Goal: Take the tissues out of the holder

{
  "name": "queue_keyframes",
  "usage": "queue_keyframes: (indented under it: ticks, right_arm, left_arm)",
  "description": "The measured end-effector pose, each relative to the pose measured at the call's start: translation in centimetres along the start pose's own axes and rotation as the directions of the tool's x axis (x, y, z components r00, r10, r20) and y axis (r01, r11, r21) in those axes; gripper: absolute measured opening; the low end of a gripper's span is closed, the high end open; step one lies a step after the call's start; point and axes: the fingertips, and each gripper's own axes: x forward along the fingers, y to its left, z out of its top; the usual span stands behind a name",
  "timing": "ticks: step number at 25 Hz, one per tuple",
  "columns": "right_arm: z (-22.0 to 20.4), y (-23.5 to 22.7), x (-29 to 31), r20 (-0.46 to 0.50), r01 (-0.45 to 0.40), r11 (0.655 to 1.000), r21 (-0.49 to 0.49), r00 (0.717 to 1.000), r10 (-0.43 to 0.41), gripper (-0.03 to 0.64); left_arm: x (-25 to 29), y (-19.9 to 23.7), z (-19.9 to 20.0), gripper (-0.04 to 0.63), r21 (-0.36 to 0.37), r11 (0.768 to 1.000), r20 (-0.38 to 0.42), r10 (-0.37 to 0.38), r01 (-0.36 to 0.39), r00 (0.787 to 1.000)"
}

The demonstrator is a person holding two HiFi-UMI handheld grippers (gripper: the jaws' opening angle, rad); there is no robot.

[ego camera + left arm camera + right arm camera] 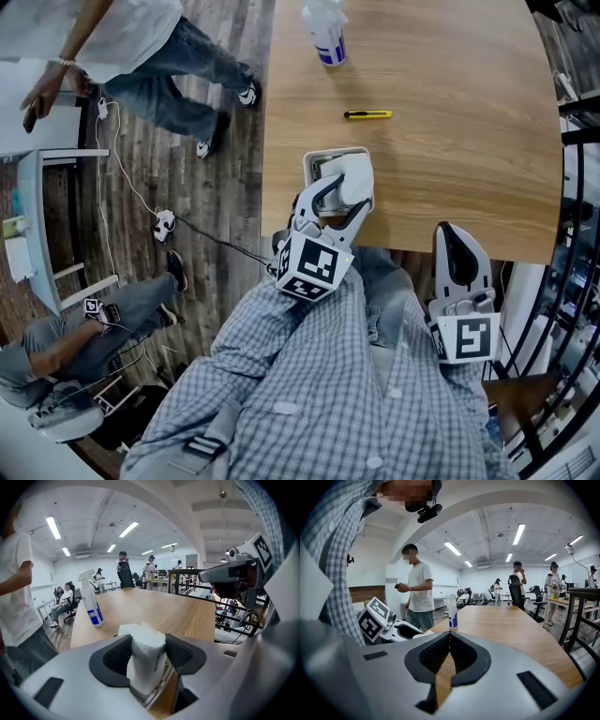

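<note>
The tissue holder (317, 162) is a pale tray at the wooden table's near edge. A white wad of tissues (355, 174) rises out of it. My left gripper (343, 193) reaches over the holder from the near side. In the left gripper view both dark pads press on the tissues (143, 637), so my left gripper (147, 652) is shut on them, with the holder (152, 696) just below. My right gripper (451, 232) hangs off the table's near edge to the right. Its jaws (449, 637) are shut with nothing between them.
A spray bottle (325, 33) stands at the table's far edge and a yellow utility knife (367, 114) lies mid-table. One person stands and another sits on the floor side at the left, with a cable (141, 202) trailing there. A black railing (574, 187) borders the right.
</note>
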Motion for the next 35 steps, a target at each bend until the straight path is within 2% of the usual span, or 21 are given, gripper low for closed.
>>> queue_keyframes:
  ticks: [6,13,19,25,35]
  right_arm:
    - [1.3,0.0,0.2,0.019,0.006,1.000,-0.031,1.000,-0.005,0.012]
    - [2.5,-0.5,0.0,0.052,0.028,0.998,-0.058,0.998,-0.025,0.012]
    - [4.1,0.7,0.2,0.086,0.013,0.997,-0.073,0.996,-0.007,0.012]
    - [6.9,1.2,0.8,0.170,0.022,0.999,-0.043,0.985,-0.014,0.012]
    - [7.8,0.3,1.2,0.181,0.014,0.992,-0.129,0.983,0.009,0.012]
  left_arm:
    - [-1.5,0.5,2.5,0.241,0.018,1.000,0.046,-0.007,0.006,0.999]
    - [-3.4,1.2,5.4,0.241,-0.072,0.997,0.166,-0.026,0.039,0.986]
    - [-6.0,1.7,8.3,0.241,-0.052,0.998,0.225,-0.011,0.023,0.974]
    - [-7.3,1.7,10.0,0.241,-0.029,0.999,0.264,-0.011,0.019,0.964]
    - [-9.3,1.7,12.9,0.241,-0.010,1.000,0.325,-0.010,0.015,0.946]
